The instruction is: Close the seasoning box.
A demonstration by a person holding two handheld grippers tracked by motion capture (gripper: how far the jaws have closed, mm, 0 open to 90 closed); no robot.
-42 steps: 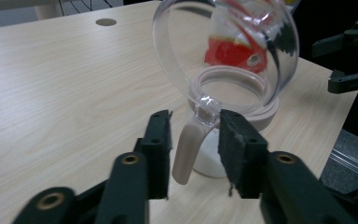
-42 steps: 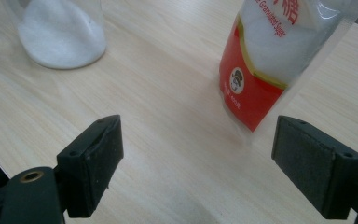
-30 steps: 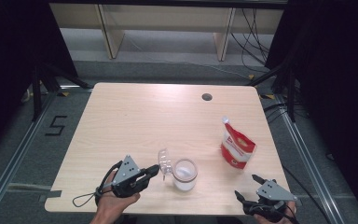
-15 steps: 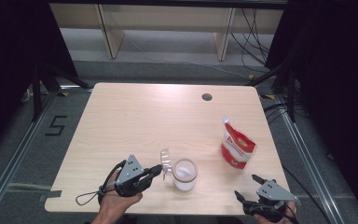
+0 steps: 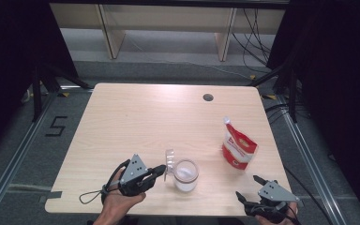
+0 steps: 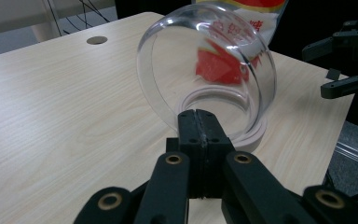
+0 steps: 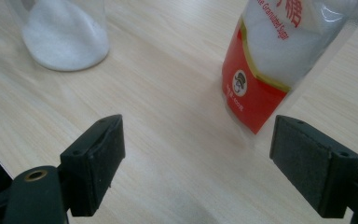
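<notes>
A clear glass jar point(image 5: 186, 174) holding white sugar point(image 7: 65, 32) stands near the table's front middle. Its round clear lid point(image 5: 170, 161) stands up on edge at the jar's left side. My left gripper point(image 5: 161, 169) is shut, and its closed tips point(image 6: 198, 119) touch the lid's point(image 6: 205, 60) lower rim by the white seal ring. I cannot tell if the rim is pinched. A red and white sugar bag point(image 5: 238, 147) stands to the right. My right gripper point(image 5: 247, 186) is open at the front right edge with nothing between its fingers point(image 7: 198, 154), and the bag point(image 7: 279, 60) stands just beyond them.
A round cable hole point(image 5: 208, 97) sits near the wooden table's point(image 5: 136, 117) far edge. The left gripper's cable loop point(image 5: 91, 196) lies by the front left edge. The right gripper point(image 6: 349, 60) appears at the right of the left gripper view. Shelving and cables lie beyond the table.
My left gripper has crept slightly right toward the jar, and the lid has shifted a little with it. The right gripper has stayed put.
</notes>
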